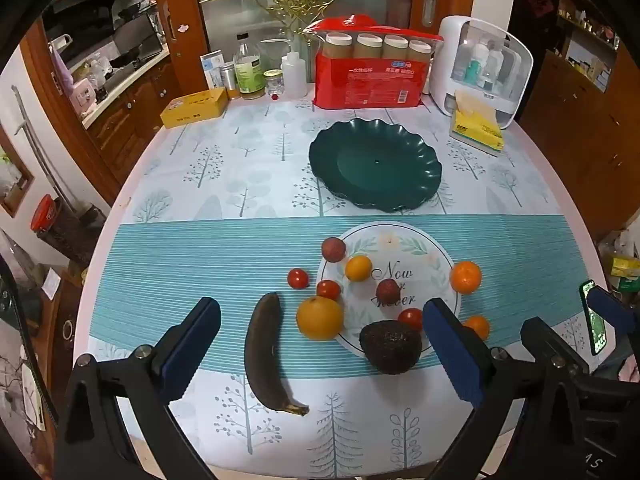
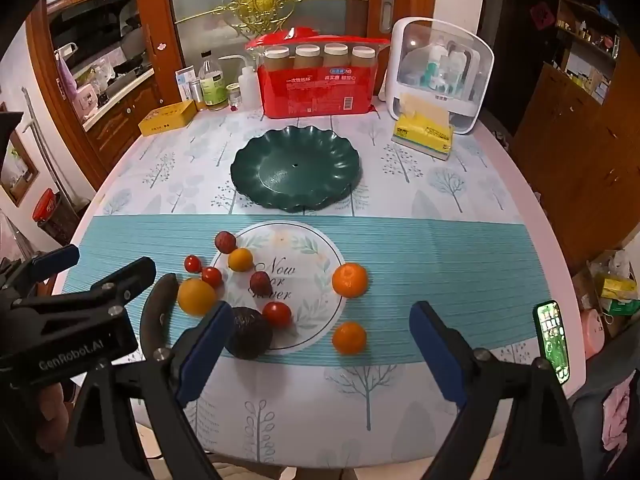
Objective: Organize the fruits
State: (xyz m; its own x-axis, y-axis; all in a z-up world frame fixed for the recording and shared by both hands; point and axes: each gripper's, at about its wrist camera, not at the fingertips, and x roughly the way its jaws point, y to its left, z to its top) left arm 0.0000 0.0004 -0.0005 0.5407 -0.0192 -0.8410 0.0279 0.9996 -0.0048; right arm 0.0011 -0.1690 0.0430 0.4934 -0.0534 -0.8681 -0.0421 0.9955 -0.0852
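An empty dark green scalloped plate [image 1: 376, 164] [image 2: 296, 168] sits mid-table. Nearer, loose fruit lies on the tablecloth: a dark overripe banana [image 1: 264, 352] [image 2: 158, 312], a large orange [image 1: 320, 317] [image 2: 197, 296], a dark avocado [image 1: 390, 346] [image 2: 248, 332], several cherry tomatoes [image 1: 298, 278] [image 2: 277, 314], two reddish lychee-like fruits [image 1: 333, 249] [image 2: 225, 241], and several small oranges [image 1: 465, 277] [image 2: 349, 279]. My left gripper [image 1: 320, 356] is open and empty above the banana and avocado. My right gripper [image 2: 320, 348] is open and empty near a small orange [image 2: 349, 338].
At the table's back stand a red package with jars [image 1: 370, 76], a white organiser box [image 1: 484, 68], yellow tissues [image 1: 476, 126], a yellow tin [image 1: 194, 108] and bottles [image 1: 248, 68]. A lit phone [image 2: 554, 340] lies at the right edge. Cabinets surround the round table.
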